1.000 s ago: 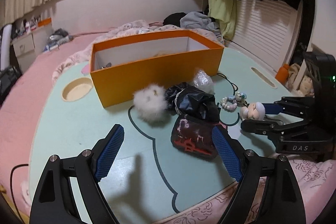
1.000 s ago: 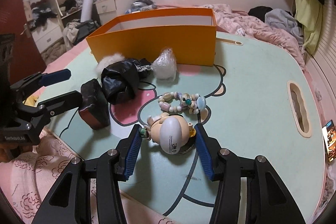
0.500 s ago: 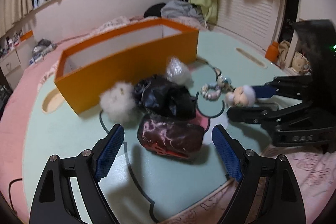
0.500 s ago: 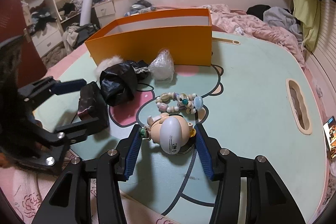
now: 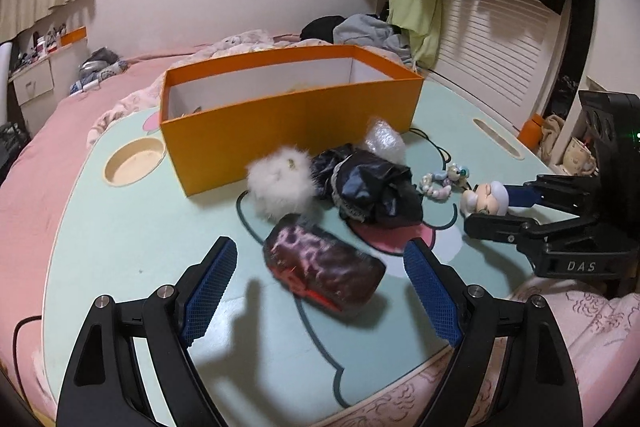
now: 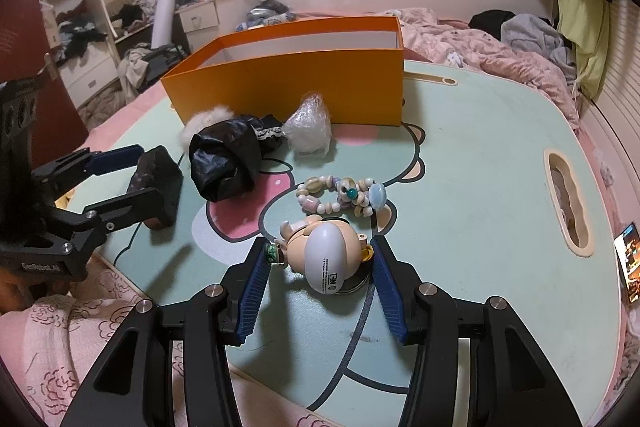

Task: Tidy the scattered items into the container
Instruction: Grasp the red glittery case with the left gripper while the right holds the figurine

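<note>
An orange box (image 5: 288, 119) stands open at the back of the table; it also shows in the right wrist view (image 6: 296, 91). My left gripper (image 5: 320, 283) is open, its jaws either side of a dark red patterned pouch (image 5: 324, 275) lying on the table. My right gripper (image 6: 322, 267) is open around a small bald figurine (image 6: 324, 259), its pads close to both sides of it. In front of the box lie a white fluffy ball (image 5: 280, 183), a crumpled black bag (image 5: 372, 187), a clear plastic wrap (image 6: 308, 127) and a bead bracelet (image 6: 344, 195).
The table (image 6: 480, 167) is mint green with a cartoon print, a round cup recess (image 5: 134, 161) at the left and a slot handle (image 6: 568, 203) at the right. It rests on a pink bed. A phone (image 6: 628, 267) lies at the far right edge.
My left gripper has swung back and closed in on the dark red pouch, which now lies between its open jaws. The right gripper has edged slightly forward around the figurine.
</note>
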`<state>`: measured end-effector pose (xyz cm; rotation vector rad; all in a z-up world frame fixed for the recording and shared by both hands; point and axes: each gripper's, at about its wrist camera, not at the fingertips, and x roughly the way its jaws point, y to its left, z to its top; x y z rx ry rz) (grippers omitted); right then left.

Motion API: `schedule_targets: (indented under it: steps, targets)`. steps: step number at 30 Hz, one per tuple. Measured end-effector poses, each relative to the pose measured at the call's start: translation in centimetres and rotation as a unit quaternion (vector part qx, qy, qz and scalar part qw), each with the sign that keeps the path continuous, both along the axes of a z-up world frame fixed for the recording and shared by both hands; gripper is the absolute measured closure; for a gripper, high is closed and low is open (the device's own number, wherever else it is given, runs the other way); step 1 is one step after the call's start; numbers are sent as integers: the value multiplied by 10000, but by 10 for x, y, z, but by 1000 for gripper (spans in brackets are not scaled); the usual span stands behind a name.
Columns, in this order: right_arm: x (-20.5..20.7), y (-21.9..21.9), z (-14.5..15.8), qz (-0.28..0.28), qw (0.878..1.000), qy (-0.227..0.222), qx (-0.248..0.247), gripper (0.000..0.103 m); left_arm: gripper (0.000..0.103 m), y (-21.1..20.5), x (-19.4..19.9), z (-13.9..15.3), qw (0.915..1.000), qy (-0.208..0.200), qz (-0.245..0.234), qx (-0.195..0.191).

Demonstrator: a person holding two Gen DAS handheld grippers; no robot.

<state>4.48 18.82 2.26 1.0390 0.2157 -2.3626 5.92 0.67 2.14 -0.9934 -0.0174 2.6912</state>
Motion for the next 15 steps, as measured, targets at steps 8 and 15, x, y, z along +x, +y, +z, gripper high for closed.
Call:
schedule_targets:
  steps: [8,15]
  targets:
    - [1,0,0,-4,10000,-1,-10,53,26,2,-20,-13,9995,-320,-9,82]
    - [0,0,-1,-5,10000,-1,-11,53,41,-3,-16,-13,9990,-283,-156,323]
